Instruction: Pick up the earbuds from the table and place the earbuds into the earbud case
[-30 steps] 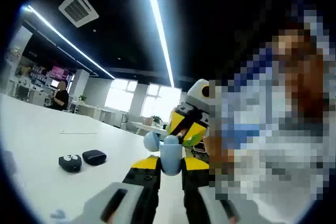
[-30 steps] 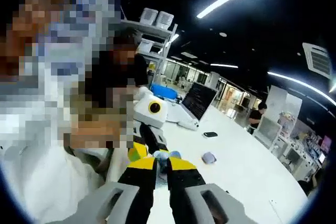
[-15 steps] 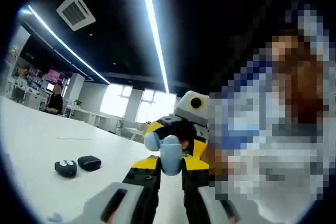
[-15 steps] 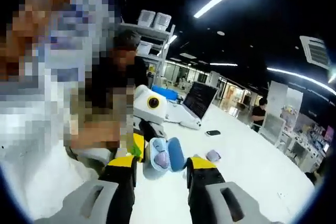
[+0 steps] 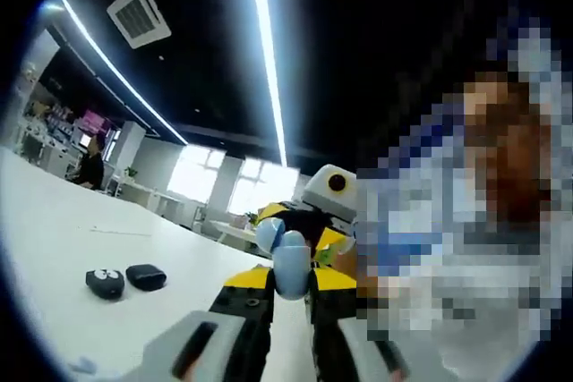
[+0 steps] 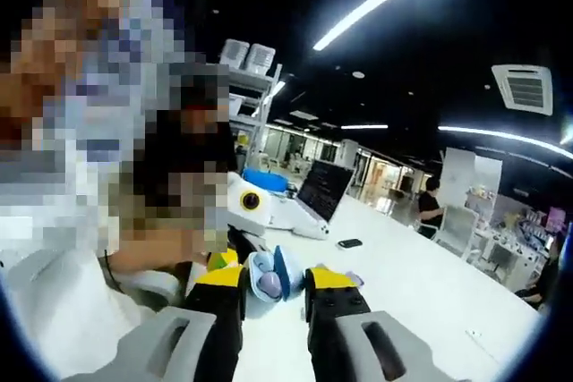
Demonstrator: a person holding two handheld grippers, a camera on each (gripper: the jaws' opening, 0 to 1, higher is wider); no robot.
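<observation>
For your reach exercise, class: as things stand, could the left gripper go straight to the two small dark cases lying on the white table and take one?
Probably not yet. The left gripper is shut on the light blue earbud case. The dark cases lie unobstructed on the table.

No readable text

No lettering, label, brand or number can be made out in either gripper view; distant signs and screens are too blurred to read.
</observation>
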